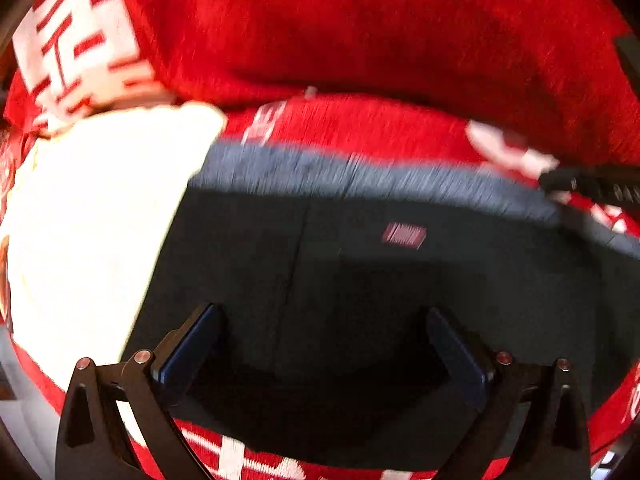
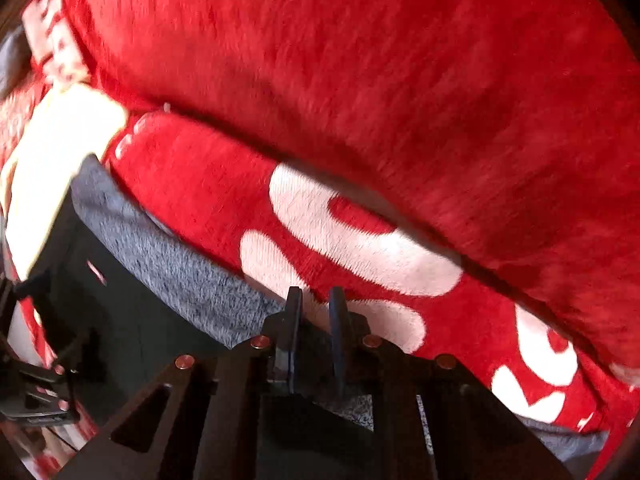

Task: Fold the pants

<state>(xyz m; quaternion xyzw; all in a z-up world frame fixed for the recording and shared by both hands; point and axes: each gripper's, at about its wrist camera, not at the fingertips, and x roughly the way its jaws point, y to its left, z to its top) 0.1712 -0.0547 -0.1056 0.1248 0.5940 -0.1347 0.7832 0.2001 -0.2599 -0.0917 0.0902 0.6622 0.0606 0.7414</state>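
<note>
Our right tongs (image 2: 314,304) pinch the grey waistband (image 2: 176,272) of dark pants (image 1: 360,288) on a red blanket (image 2: 360,80); left tongs (image 1: 322,320) hover wide open, empty. We keep the band taut.

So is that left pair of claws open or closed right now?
Open. The left gripper has its two fingers spread wide over the dark pants, nothing between them.

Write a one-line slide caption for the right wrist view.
Right hand-held gripper nearly shut at the grey waistband of dark pants spread on a red blanket.
</note>
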